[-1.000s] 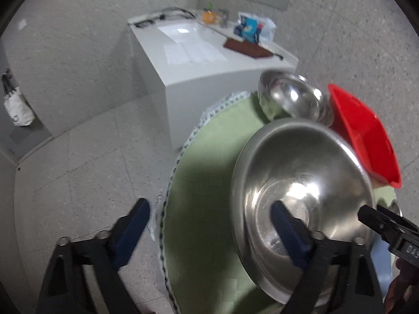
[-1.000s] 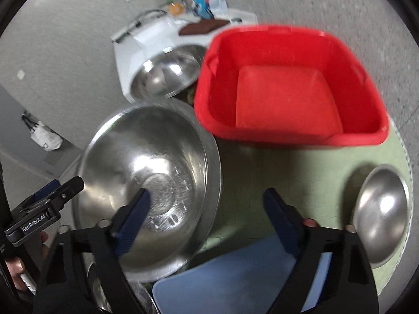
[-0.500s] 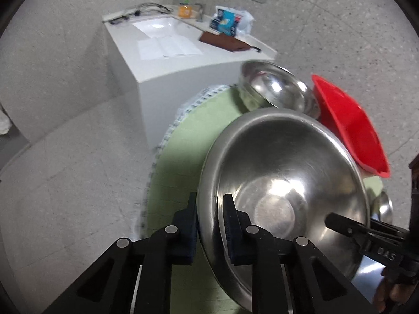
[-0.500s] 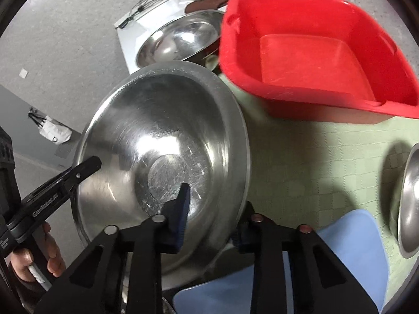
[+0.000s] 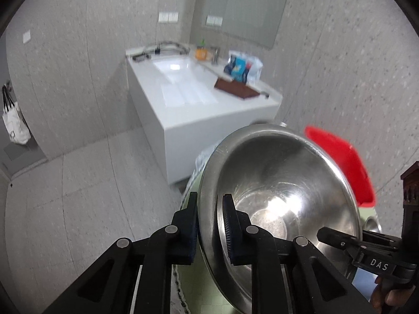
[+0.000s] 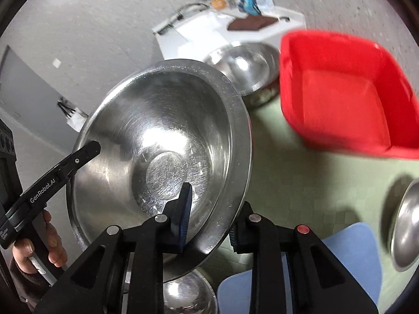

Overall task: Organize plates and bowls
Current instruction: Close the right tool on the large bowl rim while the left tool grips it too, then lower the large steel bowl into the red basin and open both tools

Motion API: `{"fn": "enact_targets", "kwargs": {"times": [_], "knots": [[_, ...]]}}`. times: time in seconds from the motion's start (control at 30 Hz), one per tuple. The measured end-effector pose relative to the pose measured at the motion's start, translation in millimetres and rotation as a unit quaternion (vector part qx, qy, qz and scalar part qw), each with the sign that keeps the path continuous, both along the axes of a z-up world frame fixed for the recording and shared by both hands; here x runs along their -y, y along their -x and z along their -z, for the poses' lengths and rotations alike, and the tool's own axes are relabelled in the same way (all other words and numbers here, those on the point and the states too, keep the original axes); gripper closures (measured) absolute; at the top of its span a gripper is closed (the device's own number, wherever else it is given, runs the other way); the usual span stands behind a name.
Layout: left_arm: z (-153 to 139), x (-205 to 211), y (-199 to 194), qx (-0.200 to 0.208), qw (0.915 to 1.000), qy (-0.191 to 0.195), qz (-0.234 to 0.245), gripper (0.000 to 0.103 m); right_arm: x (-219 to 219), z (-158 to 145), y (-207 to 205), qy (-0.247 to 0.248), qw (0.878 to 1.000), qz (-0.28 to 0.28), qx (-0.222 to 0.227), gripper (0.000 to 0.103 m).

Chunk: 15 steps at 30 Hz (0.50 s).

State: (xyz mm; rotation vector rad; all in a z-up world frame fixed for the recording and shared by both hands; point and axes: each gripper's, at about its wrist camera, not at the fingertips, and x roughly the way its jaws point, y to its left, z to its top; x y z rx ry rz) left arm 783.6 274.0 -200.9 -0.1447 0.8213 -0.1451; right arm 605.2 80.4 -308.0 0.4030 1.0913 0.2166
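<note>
A: Start with what's closest. What are the two grippers doing?

B: Both are clamped on the same large steel bowl (image 6: pixel 162 154). The left gripper (image 5: pixel 209 225) has its blue pads pinched on the rim at the bowl's left side, one pad outside the wall, one inside. The right gripper (image 6: pixel 209 217) bites the opposite edge, one pad inside the bowl near its flat bottom, the other under the rim.

A: Is the bowl on the table?

B: It looks clear of it. It hangs tilted between the two grippers, over the green tablecloth (image 6: pixel 301 191), with its open side turned toward the cameras. In the right wrist view a hand (image 6: pixel 44 243) grips the left gripper's handle at the lower left.

A: What sits just under or beside it?

B: Directly below, at the bottom edge of the right wrist view, there's another steel bowl (image 6: pixel 188 295), only partly seen. Beside that lies a blue mat (image 6: pixel 348 261), and at the far right edge a small steel dish (image 6: pixel 408 225) rests on the cloth.

A: Farther out?

B: A red plastic tub (image 6: pixel 340 99) stands on the cloth past the held bowl, to the right, empty as far as I can see, though it's blurred. Left of the tub, behind the held bowl's rim, sits a second steel bowl (image 6: pixel 243 65).

A: And beyond the table?

B: A white counter (image 5: pixel 188 96) against the speckled wall, carrying a brown cloth (image 5: pixel 235 90), a blue packet (image 5: pixel 239 69) and an orange object (image 5: pixel 201 53) I can't identify. A white bag (image 5: pixel 14 124) hangs on the wall at far left.
</note>
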Motion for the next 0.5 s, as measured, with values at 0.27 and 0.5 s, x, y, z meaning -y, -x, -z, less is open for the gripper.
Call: {"fn": "enact_targets", "kwargs": {"times": [0.27,0.5], "knots": [[-47.2,81.2,11.2,0.062,0.9961,0.007,0.061,0.089,70.6,-51.3,0.7,0.004,0.997,0.049,0.055,0.078],[-32.0,184.3,2.7,0.049,0.9877,0.003,0.149,0.088,163.7,-51.9,-8.1,0.042,0.99,0.129,0.037,0.078]]}}
